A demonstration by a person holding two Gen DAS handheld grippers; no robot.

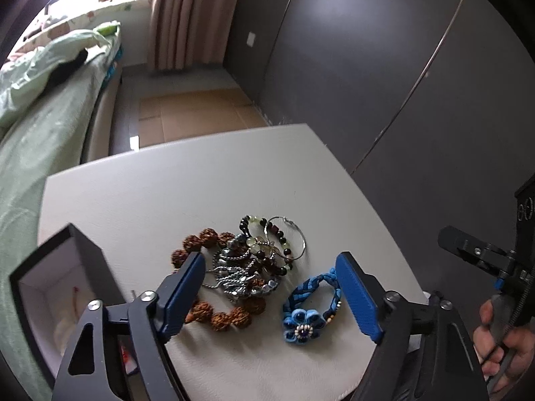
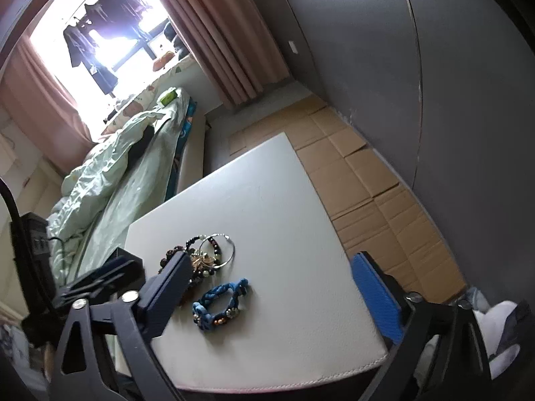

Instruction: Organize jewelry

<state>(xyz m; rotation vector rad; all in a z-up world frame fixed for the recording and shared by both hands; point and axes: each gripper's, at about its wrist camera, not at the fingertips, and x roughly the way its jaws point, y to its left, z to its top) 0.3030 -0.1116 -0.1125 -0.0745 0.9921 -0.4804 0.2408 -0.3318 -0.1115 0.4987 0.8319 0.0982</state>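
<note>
Left gripper [image 1: 271, 297] jaws apart, empty; blue braided fabric flower bracelet [image 1: 309, 307] soft, light: pinch the band

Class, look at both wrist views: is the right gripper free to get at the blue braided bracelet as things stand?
Probably yes. The blue braided bracelet lies apart from the jewelry pile, nothing on top of it, on the white table. The right gripper is open and nothing stands between them.
</note>
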